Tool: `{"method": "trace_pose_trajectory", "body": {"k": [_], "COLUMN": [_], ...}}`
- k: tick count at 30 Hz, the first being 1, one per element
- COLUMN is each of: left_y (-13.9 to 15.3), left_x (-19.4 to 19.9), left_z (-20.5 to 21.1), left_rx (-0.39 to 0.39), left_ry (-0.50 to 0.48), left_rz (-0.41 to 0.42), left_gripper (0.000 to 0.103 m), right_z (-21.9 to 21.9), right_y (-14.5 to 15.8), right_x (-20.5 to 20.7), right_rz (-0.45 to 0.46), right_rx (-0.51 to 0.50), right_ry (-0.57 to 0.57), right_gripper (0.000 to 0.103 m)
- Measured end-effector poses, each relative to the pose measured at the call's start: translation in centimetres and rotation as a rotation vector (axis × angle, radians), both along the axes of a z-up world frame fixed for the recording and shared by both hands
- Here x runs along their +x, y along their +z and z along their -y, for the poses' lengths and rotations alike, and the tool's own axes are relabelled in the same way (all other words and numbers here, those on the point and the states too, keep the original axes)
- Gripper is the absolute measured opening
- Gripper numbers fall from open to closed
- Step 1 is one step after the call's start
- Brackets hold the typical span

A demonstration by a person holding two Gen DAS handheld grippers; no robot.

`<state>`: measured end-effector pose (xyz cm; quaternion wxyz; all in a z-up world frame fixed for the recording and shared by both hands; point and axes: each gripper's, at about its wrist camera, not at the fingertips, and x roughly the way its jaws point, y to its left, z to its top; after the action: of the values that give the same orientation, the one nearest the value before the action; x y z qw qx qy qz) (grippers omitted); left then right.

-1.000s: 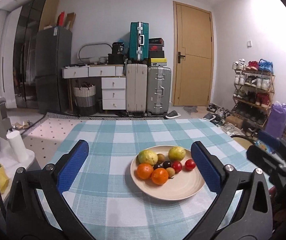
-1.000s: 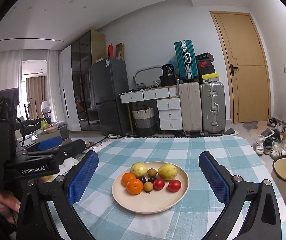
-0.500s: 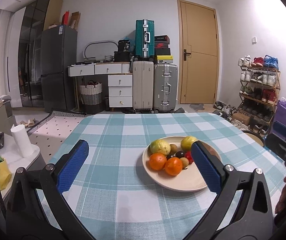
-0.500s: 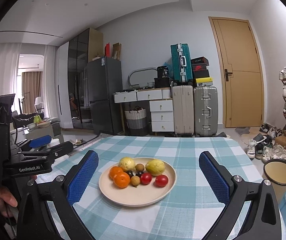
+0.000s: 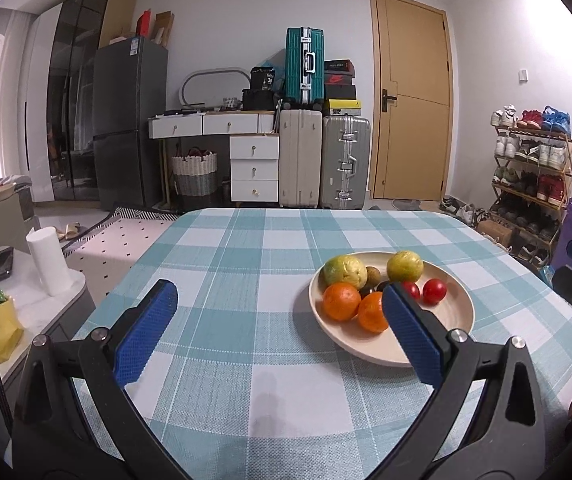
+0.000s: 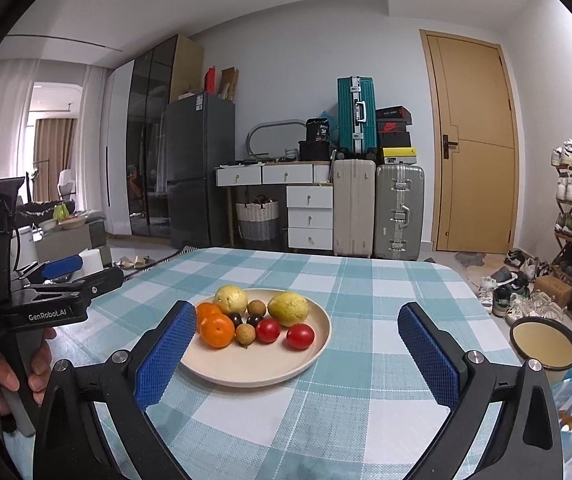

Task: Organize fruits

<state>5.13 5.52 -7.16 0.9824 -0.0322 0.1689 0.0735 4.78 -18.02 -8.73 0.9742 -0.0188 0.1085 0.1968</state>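
Beige plate (image 6: 314, 354) holds fruits (image 6: 262, 318) — both grippers agape, empty.

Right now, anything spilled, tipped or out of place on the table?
Nothing stands out. All the fruit sits inside the round beige plate on the teal checked tablecloth; none has rolled off. The left gripper and right gripper are both open and empty, short of the plate.
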Motion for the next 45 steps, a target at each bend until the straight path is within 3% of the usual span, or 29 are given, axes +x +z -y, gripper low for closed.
{"method": "trace_pose_trajectory", "body": {"k": [9, 14, 45], "left_y": [-0.4, -0.4, -0.5], "left_x": [0.4, -0.1, 0.1], "left_z": [-0.2, 0.3, 0.2], "left_rx": [-0.001, 0.03, 0.026], "left_ry": [-0.004, -0.01, -0.014], "left_rz": [0.0, 0.033, 0.032], "left_gripper": [0.102, 0.102, 0.102], "right_z": [-0.3, -0.3, -0.3], "right_y": [-0.7, -0.7, -0.6], "right_x": [1.4, 1.5, 1.3], "right_rz": [-0.063, -0.059, -0.055], "right_rx": [-0.027, -0.027, -0.034], "right_ry": [-0.022, -0.021, -0.017], "right_gripper": [0.103, 0.103, 0.103]}}
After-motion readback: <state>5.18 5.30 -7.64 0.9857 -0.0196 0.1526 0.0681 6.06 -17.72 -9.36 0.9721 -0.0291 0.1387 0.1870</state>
